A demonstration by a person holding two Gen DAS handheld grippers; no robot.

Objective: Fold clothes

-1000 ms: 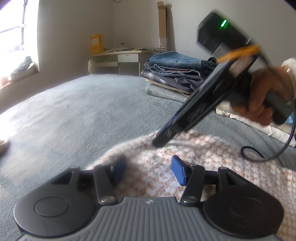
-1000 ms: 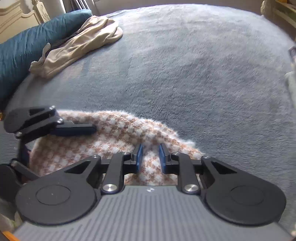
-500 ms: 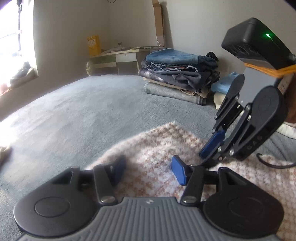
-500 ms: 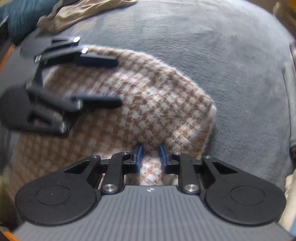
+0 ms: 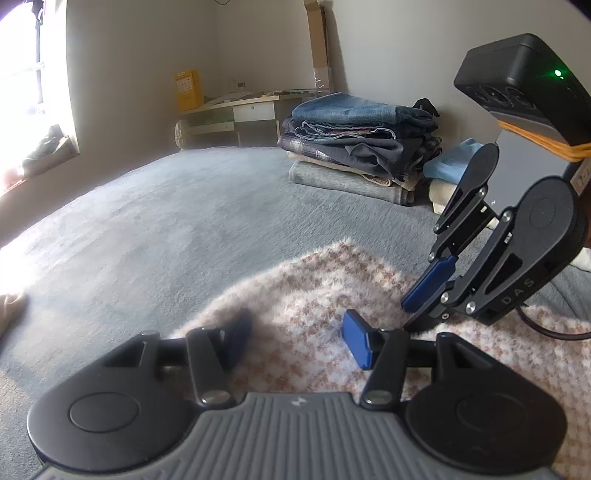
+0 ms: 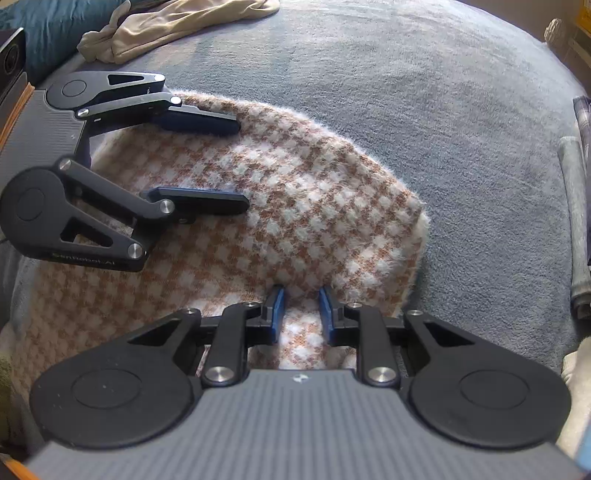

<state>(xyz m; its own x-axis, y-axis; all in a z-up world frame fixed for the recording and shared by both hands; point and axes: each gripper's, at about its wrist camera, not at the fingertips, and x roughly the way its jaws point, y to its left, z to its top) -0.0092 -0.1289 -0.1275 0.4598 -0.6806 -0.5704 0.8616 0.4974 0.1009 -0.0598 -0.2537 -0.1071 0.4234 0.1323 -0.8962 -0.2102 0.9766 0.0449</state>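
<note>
A fuzzy brown-and-white checked sweater [image 6: 306, 206] lies flat on the grey blanket [image 6: 461, 129]. My right gripper [image 6: 301, 312] points steeply down near the sweater's right edge, its blue pads close together with a bulge of the knit pinched between them. From the left wrist view, the right gripper [image 5: 410, 314] presses its tips into the sweater [image 5: 303, 295] just right of my left fingers. My left gripper [image 5: 295, 341] is open over the sweater, holding nothing. In the right wrist view the left gripper [image 6: 240, 164] lies low on the sweater's left part, fingers well apart.
A stack of folded jeans and dark clothes [image 5: 358, 147] stands on the blanket [image 5: 147, 221] at the back, with a pale desk [image 5: 236, 110] behind. A beige garment [image 6: 177, 26] and a teal pillow [image 6: 48, 33] lie beyond the sweater.
The right gripper has come down from above the sweater and tipped steeply onto it beside the left gripper. The left gripper has stayed in place, still open.
</note>
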